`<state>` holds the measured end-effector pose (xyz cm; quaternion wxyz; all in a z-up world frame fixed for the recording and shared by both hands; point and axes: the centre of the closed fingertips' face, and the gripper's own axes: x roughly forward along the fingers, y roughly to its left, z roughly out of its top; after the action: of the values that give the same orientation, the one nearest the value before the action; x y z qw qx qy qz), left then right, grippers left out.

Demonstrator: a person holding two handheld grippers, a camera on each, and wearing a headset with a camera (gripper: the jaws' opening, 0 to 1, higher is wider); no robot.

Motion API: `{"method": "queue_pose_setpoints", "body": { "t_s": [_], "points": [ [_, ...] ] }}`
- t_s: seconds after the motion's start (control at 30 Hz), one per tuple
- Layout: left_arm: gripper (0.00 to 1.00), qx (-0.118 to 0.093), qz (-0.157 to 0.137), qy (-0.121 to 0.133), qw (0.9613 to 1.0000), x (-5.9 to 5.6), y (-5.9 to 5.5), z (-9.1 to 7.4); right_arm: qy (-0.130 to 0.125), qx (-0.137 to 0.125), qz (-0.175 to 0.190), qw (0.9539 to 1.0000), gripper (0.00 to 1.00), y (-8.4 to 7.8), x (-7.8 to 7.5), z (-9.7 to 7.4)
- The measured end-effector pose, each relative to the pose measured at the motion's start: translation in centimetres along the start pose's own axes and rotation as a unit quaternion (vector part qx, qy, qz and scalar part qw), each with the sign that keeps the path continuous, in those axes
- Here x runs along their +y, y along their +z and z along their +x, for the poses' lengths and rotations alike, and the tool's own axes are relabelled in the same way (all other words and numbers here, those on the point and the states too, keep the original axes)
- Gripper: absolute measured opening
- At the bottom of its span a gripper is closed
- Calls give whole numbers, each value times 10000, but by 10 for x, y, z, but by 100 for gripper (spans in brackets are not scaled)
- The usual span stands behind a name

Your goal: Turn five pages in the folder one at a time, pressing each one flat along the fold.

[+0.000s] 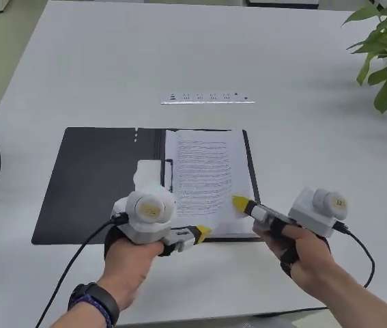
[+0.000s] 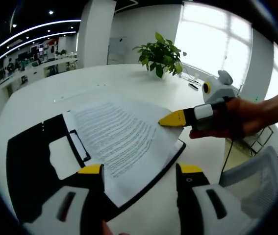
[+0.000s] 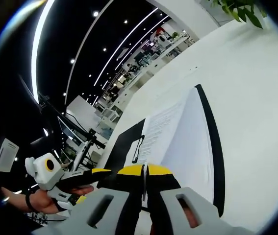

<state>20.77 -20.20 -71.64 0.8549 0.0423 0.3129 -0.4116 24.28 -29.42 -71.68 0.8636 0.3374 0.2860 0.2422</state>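
Folder (image 1: pixel 91 184) lies open and flat on the table (image 1: pixel 179 55), straight in front of us. Left cover is black, and the stack of printed sheets sits on the right half. Top page (image 1: pixel 207 178) is the working part: thin, light and floppy. We'd expect it to tear at the bound side if yanked, and to cling to the sheet below, so peel it, don't drag it.

Best hold, as we judge it, is the free right edge or lower right corner, well away from the clip (image 2: pixel 80 144) at the spine. Lift it, swing it over to the left, then press along the fold with closed tips.

Right tongs (image 1: pixel 242 203) are clenched, tips together at the page's lower right edge. We cannot tell whether a sheet is pinched between them. Left tongs (image 2: pixel 141 169) are released, jaws spread wide, straddling the page's near edge.

Risks are taking two sheets at once or creasing the corner. The folder itself looks stiff and shouldn't slide much. We can't judge how many pages are turned.
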Motion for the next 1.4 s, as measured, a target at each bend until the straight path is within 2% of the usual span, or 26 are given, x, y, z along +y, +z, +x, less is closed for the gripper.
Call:
{"method": "queue_pose_setpoints", "body": {
  "t_s": [0.1,0.17,0.27,0.47,0.53,0.7,0.97,1.13,1.4],
  "points": [
    [60,-31,23,140,9999,11,0,-10,67,-21,-55,10000,0,2,9,3],
    [60,-120,-98,285,9995,21,0,-21,101,-25,-102,9999,0,1,14,6],
    [59,-172,-239,348,9990,25,-3,-28,156,-17,-138,9998,0,-1,21,11],
    [60,-163,-175,439,9987,29,-10,-41,292,70,-276,9992,0,-5,38,23],
    [61,-150,-103,470,9987,30,-11,-44,354,74,-295,9989,0,-5,45,27],
    [62,-225,-130,554,9981,36,-11,-54,483,165,-406,9979,0,-9,60,38],
    [63,-386,-173,772,9961,52,-7,-78,668,261,-503,9962,0,-11,84,52],
    [63,-335,-137,971,9946,68,-13,-90,761,350,-548,9950,0,-14,96,60],
    [65,-468,-285,1170,9916,82,-18,-115,882,437,-608,9933,0,-19,114,73]
  ]
}}
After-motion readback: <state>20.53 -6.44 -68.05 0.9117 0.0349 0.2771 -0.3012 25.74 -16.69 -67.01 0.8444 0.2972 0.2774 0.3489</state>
